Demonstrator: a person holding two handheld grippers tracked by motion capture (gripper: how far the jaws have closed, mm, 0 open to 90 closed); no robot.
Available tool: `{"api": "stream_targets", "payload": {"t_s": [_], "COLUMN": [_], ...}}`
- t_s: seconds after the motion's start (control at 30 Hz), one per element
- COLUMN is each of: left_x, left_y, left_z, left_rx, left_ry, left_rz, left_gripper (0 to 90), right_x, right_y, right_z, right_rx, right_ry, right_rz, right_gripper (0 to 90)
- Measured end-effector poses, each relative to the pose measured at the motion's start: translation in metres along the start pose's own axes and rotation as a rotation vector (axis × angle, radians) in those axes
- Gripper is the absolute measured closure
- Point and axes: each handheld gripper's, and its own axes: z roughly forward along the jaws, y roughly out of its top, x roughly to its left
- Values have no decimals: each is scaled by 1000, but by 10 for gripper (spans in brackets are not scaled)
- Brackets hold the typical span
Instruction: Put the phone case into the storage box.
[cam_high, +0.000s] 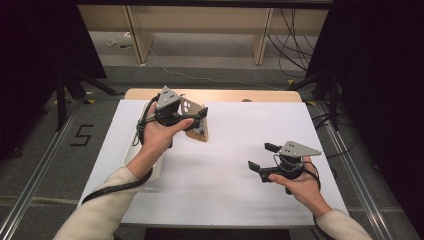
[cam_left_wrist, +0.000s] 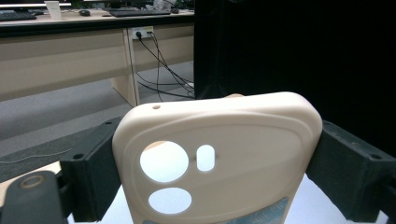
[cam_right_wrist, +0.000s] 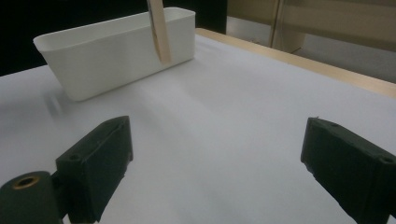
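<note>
Left gripper: we see it grasping the beige phone case, just beside the white bin.
Right gripper: released, well apart from the bin, above the counter.

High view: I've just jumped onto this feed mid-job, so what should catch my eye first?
The beige phone case, clamped across its width in the left claw and held above the white table at far left. Beside that hand sits a white bin at the table's left edge. The right claw hangs open, nothing between its jaws, at near right.
</note>
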Motion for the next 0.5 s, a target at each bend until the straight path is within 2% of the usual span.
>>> {"api": "stream_targets", "payload": {"t_s": [0.5], "left_x": [6], "left_y": [3], "left_z": [-5], "left_rx": [-7], "left_ry": [17], "left_rz": [0], "left_gripper": [114], "right_x": [-1], "right_y": [-1], "right_z": [-5], "right_rx": [-8], "right_ry": [-2], "right_rz": [3], "right_gripper": [99]}}
